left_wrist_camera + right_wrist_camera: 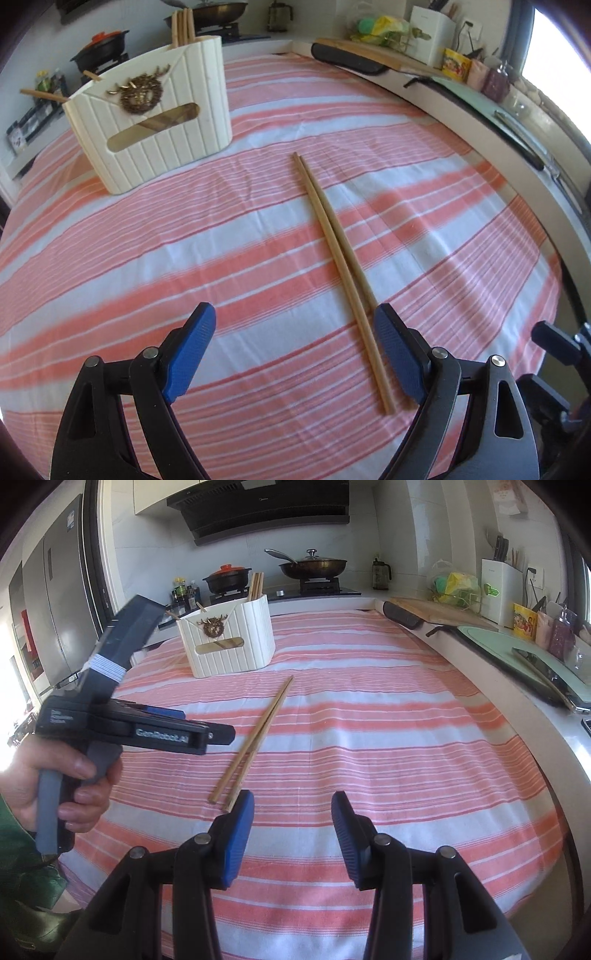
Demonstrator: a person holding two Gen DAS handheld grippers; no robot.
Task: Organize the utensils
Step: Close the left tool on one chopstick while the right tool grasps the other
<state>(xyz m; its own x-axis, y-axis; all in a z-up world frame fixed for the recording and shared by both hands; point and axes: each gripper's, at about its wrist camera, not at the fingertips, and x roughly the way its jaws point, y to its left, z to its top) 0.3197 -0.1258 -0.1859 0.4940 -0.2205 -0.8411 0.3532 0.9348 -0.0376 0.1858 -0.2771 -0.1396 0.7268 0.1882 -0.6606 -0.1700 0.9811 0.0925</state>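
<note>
A pair of wooden chopsticks point(332, 251) lies side by side on the pink-and-white striped cloth point(184, 240). My left gripper point(295, 350) hovers open and wide over their near ends, which lie just inside its right fingertip point(391, 332); nothing is pinched. A cream ribbed utensil holder point(155, 118) stands at the far left with several chopsticks point(183, 26) upright in it. In the right wrist view the chopsticks point(255, 738) run diagonally toward the holder point(229, 646). My right gripper point(293, 830) is open with nothing in it, just right of their near tips. A hand point(66, 782) holds the left gripper's black body point(162, 734).
A raised white counter rim point(498, 701) borders the cloth at the right, with a cutting board point(436, 614), a green mat and jars behind it. Pans on a stove point(310, 566) sit at the back. A fridge point(62, 602) stands to the left.
</note>
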